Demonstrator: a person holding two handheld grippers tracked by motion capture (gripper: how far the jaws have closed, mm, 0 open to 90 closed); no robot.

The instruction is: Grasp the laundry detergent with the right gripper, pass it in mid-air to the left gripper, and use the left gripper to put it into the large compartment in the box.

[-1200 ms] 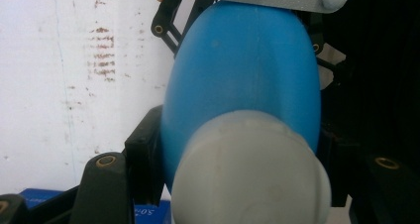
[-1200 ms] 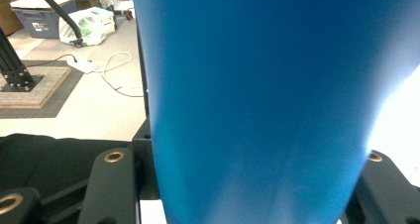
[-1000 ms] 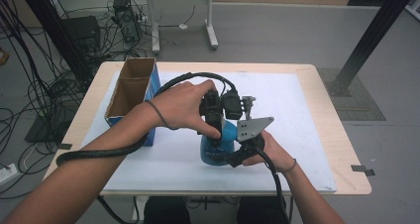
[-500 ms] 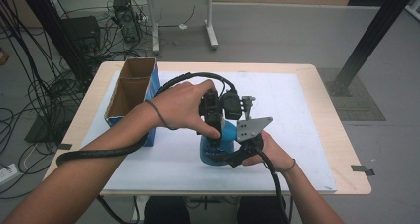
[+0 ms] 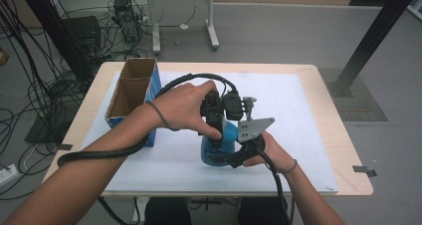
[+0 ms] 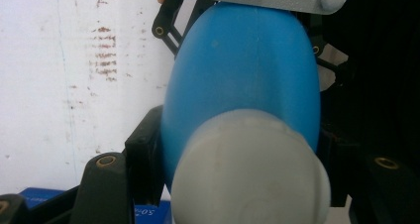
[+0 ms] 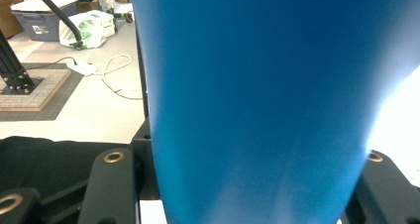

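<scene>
A blue bottle (image 5: 219, 146) with a pale grey cap (image 6: 250, 169) stands on the white mat (image 5: 298, 115) near the table's front middle. My left gripper (image 5: 215, 135) comes down on it from above and is shut on it; in the left gripper view the black jaws flank the blue body (image 6: 242, 70) just behind the cap. My right gripper (image 5: 227, 158), under its grey plate (image 5: 254, 128), reaches in from the right and is shut on the bottle's lower part. The right gripper view has the blue wall (image 7: 262, 95) squeezed between both jaws.
An open cardboard box with blue sides (image 5: 132, 93) stands at the mat's left edge, close to my left forearm. The wooden table rim (image 5: 343, 135) borders the mat on the right. A black post (image 5: 370, 41) and floor cables (image 5: 40, 85) lie beyond the table.
</scene>
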